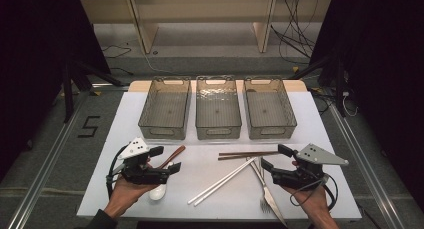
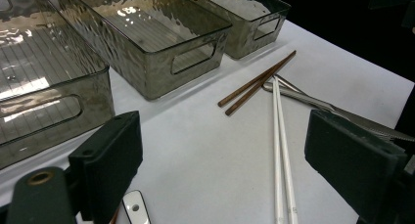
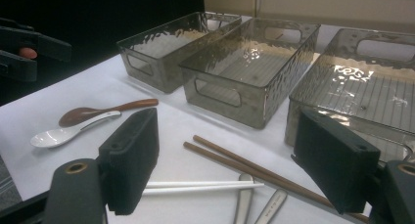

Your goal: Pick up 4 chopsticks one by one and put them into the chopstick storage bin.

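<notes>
We're at the start of a sort: cutlery loose on the white tabletop (image 1: 320, 139), three smoked clear-plastic bins (image 1: 218, 109) across the back, all looking empty. Nothing picked yet.

Left gripper (image 1: 167, 161): jaws apart, nothing between them, hovering over the white ceramic spoon (image 1: 159, 191) and brown wooden spoon (image 1: 172, 155), which lie touching at front left. Right gripper (image 1: 276, 158): jaws apart, empty, just beside the steel knife (image 1: 272, 201) and fork (image 1: 260, 176), with the brown wooden chopsticks (image 1: 248, 154) just ahead of it.

Next move, our read: each gripper drops onto its nearest piece. Left needs to separate the two spoons, so go for the wooden handle end that sticks out toward the bins. Right has a harder pick, since the knife, fork and white plastic chopsticks (image 1: 222, 180) cross near their far ends; take the brown pair first, as it lies clear.

Room: open strip of table between cutlery and bins, good for transit. Knife tip reaches right to the front edge, so avoid nudging it forward. Bin walls are tall; lift before carrying over.
</notes>
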